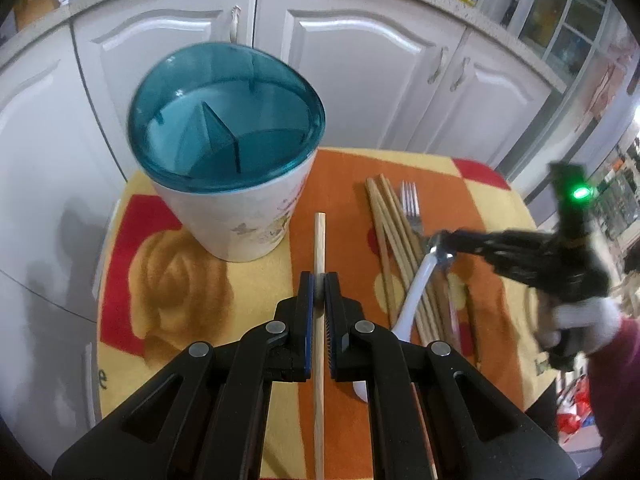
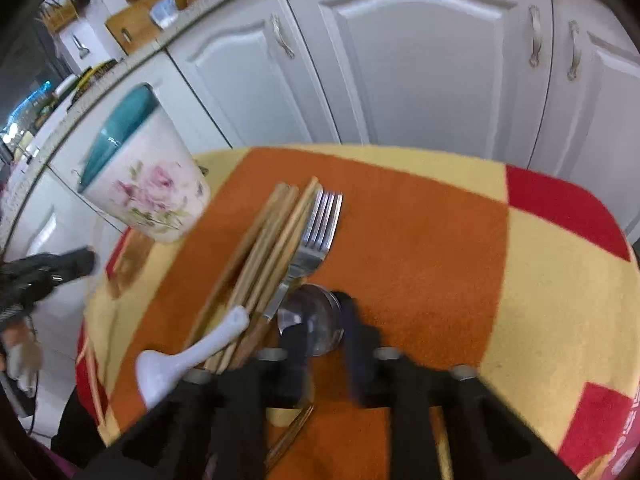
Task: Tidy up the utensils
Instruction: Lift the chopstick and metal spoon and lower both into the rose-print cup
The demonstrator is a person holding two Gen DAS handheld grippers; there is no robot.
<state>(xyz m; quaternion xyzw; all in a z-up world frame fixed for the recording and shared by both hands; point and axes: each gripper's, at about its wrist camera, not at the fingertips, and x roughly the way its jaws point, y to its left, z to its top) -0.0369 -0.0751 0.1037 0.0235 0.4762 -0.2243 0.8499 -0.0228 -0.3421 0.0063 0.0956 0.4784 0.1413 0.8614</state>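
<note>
My left gripper (image 1: 319,286) is shut on a single wooden chopstick (image 1: 319,240), held above the cloth and pointing toward the utensil holder (image 1: 236,216), a white floral cup with a teal divided insert (image 1: 224,120). The holder also shows in the right wrist view (image 2: 148,184). Several wooden chopsticks (image 2: 260,252), a metal fork (image 2: 320,224) and a white ceramic spoon (image 2: 192,352) lie together on the cloth. My right gripper (image 2: 324,320) has its jaws around the bowl of a metal spoon (image 2: 312,316), with a gap showing each side. The image is blurred.
The small table is covered with an orange, yellow and red cloth (image 2: 420,240). White cabinet doors (image 2: 420,60) stand close behind it. The table's edges (image 1: 106,280) drop off on the left and right.
</note>
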